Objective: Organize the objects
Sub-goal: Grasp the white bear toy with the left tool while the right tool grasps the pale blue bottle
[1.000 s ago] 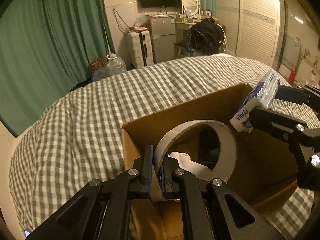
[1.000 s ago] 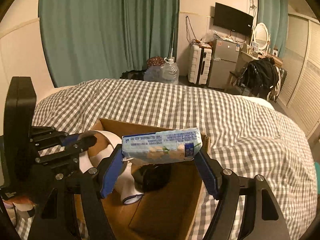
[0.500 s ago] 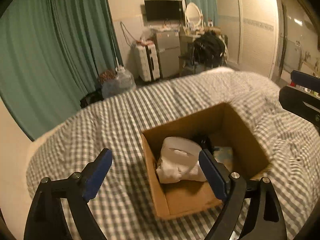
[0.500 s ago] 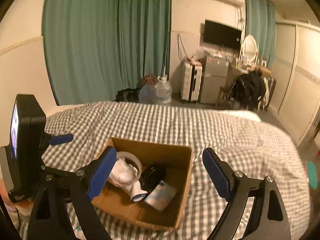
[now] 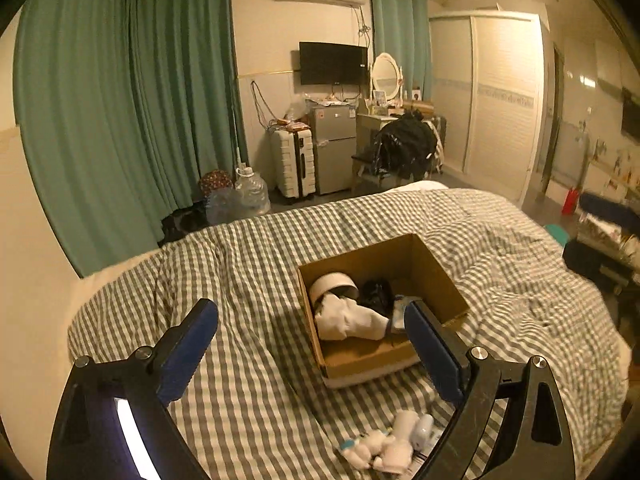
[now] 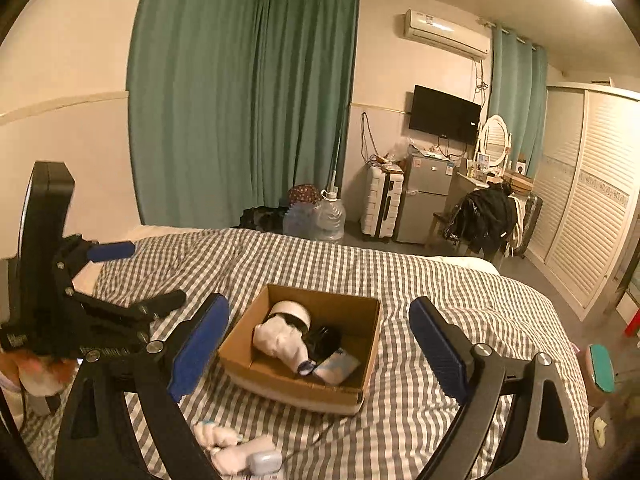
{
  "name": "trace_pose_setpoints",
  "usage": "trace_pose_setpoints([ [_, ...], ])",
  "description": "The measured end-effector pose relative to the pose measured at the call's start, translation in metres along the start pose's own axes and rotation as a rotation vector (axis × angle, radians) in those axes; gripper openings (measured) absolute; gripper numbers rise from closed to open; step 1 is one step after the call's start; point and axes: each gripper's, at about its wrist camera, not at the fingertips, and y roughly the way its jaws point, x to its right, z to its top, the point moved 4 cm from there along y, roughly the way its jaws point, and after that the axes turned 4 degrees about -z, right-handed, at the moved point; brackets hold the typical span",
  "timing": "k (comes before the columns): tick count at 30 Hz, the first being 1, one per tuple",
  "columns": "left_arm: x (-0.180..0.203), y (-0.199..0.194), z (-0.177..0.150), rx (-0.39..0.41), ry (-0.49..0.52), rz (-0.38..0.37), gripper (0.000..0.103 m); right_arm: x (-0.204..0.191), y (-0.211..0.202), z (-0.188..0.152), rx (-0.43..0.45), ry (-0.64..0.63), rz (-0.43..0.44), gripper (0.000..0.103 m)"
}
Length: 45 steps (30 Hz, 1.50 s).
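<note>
A brown cardboard box (image 5: 436,276) (image 6: 368,360) sits on the grey checked bed. In it lie a white tape roll (image 5: 334,285) (image 6: 289,311), a white cloth (image 5: 348,320) (image 6: 276,340), a black object (image 5: 376,292) (image 6: 324,336) and a blue-white tissue pack (image 5: 400,312) (image 6: 338,365). My left gripper (image 5: 312,340) is open and empty, raised above and in front of the box. My right gripper (image 6: 320,344) is open and empty, also raised back from the box. The left gripper also shows at the left of the right wrist view (image 6: 116,280).
Small white items (image 5: 388,440) (image 6: 236,452) lie on the bed in front of the box. The checked bedcover (image 5: 248,264) spreads around. Beyond the bed stand green curtains (image 5: 132,112), water jugs (image 5: 250,192), a suitcase, a fridge and a clothes-covered chair (image 5: 404,148).
Both grippers opened and pulled up and back from the box. The tape roll left the left gripper and the tissue pack left the right; both lie in the box.
</note>
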Motion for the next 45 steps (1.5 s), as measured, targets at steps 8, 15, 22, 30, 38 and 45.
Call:
trace_pose_setpoints([
  [8,-0.023,-0.004,-0.022,0.019,-0.033,0.027,0.097,-0.017,0.002,-0.046,-0.063,-0.032,0.009,0.092],
  [15,-0.027,0.015,-0.046,0.015,-0.081,0.085,0.097,-0.02,0.049,-0.094,-0.167,-0.025,0.029,0.092],
  [22,-0.013,0.046,-0.079,-0.061,-0.088,0.074,0.097,-0.022,0.079,-0.128,-0.231,-0.021,0.043,0.092],
  [30,0.012,0.093,-0.149,-0.222,-0.047,0.056,0.097,-0.023,0.106,-0.163,-0.305,-0.016,0.068,0.092],
  [38,0.033,0.129,-0.2,-0.372,0.034,0.017,0.096,-0.033,0.13,-0.201,-0.411,-0.041,0.096,0.091],
  [45,0.04,0.149,-0.214,-0.45,0.033,-0.069,0.077,-0.049,0.14,-0.216,-0.471,-0.099,0.156,0.085],
])
